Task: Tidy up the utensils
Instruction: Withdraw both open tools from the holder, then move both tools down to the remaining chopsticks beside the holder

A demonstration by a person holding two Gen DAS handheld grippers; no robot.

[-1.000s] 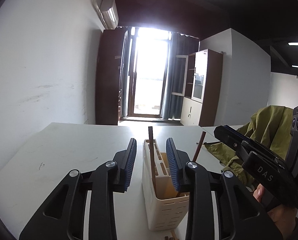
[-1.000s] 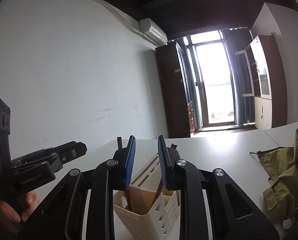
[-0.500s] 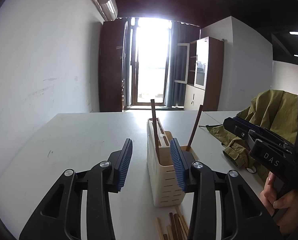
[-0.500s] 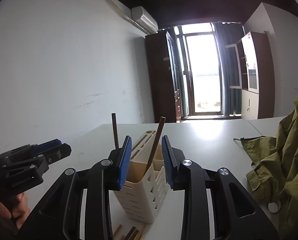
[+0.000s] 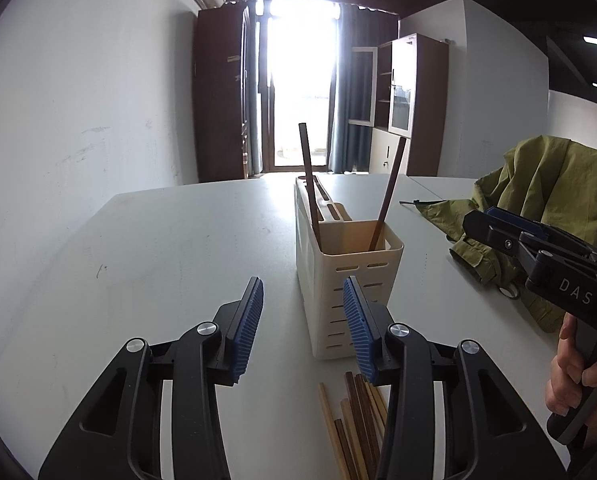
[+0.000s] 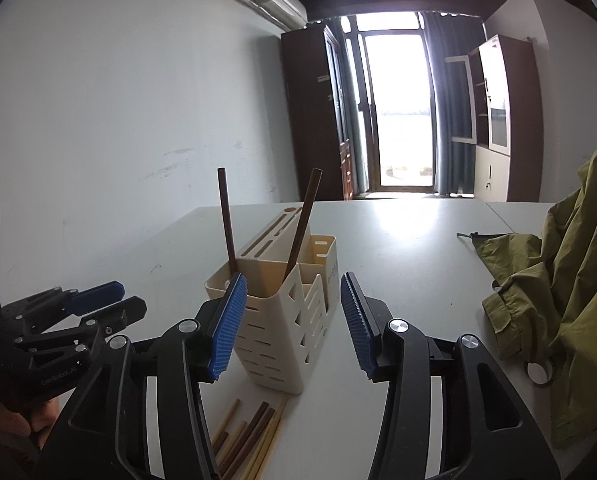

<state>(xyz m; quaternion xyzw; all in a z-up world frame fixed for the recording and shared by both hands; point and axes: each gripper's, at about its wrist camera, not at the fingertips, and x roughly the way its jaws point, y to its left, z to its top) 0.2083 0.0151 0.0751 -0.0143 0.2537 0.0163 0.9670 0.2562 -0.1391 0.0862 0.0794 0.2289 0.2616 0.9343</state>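
A cream slotted utensil holder (image 5: 350,280) stands on the white table (image 5: 178,260) with two dark brown chopsticks (image 5: 308,180) leaning upright in it. Several loose light and dark chopsticks (image 5: 354,420) lie on the table in front of it. My left gripper (image 5: 302,320) is open and empty, just short of the holder and above the loose sticks. In the right wrist view the holder (image 6: 274,344) sits ahead of my right gripper (image 6: 292,320), whose jaws are opening with nothing pressed between them. Loose chopsticks (image 6: 250,432) lie below it.
An olive green jacket (image 5: 538,184) is heaped on the table's right side, also in the right wrist view (image 6: 558,280). A white wall runs along the left. A hand (image 5: 578,372) holds the right gripper (image 5: 478,220); the left gripper (image 6: 128,298) shows at left.
Both grippers have drawn back and sunk away from the holder, and their jaws have widened. The two dark chopsticks stay standing in it. The loose chopsticks have come into view.
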